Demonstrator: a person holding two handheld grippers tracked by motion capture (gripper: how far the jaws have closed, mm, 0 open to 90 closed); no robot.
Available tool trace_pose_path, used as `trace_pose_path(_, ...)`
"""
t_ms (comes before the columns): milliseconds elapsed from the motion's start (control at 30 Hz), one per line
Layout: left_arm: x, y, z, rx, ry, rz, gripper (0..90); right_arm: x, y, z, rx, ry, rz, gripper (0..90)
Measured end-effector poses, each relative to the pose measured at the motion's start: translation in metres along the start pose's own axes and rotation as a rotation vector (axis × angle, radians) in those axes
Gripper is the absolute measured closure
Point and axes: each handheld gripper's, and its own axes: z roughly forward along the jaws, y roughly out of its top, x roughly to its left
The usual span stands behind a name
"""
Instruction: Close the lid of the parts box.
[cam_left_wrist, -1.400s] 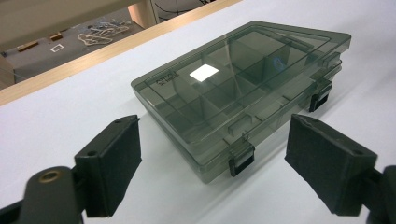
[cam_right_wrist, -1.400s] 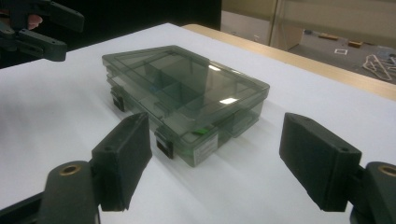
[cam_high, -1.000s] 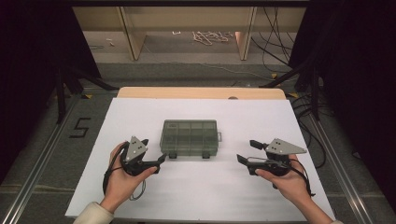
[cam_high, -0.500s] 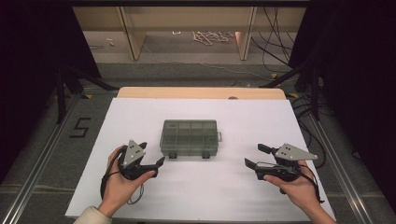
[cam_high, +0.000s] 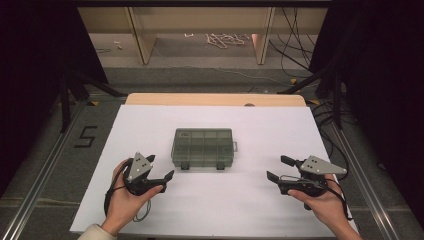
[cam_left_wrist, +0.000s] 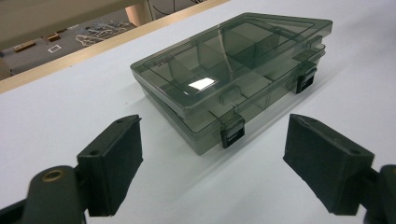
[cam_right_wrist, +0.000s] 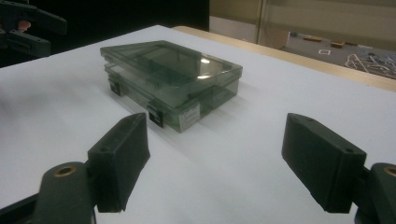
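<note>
A smoky see-through compartment box lies shut in the middle of the white table top, with two black latches on its near side. My left gripper rests in a hand at the near left, open, jaws pointing right toward the box and apart from it. The left gripper view has the box just beyond its open gripper. My right gripper is held at the near right, open and empty, aimed left. From the right gripper the box lies ahead, with the left gripper farther off.
A wooden strip edges the far side of the table. Beyond it the floor holds shelf legs and tangled cables. A "5" mark is on the floor at left. Dark stands flank the table.
Both grippers have drawn back a little toward the near edge. The right one also shifted to the right, away from the box. The box has not moved.
</note>
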Motion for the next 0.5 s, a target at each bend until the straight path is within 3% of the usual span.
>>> trace_pose_path(200, 0.0004, -0.001, 0.002, -0.01, 0.004, 0.019, 19.7, -0.0007, -0.0013, -0.0036, 0.009, 0.002, -0.007, 22.8)
trace_pose_path(333, 0.0003, -0.0027, 0.0021, 0.005, 0.029, -0.004, 20.8, -0.0005, -0.0026, -0.0021, 0.0, 0.0, -0.016, 22.3)
trace_pose_path(500, 0.0009, -0.0048, 0.0039, 0.005, 0.027, -0.016, 21.1, -0.0005, -0.0033, -0.0017, 0.009, 0.0, -0.039, 22.2)
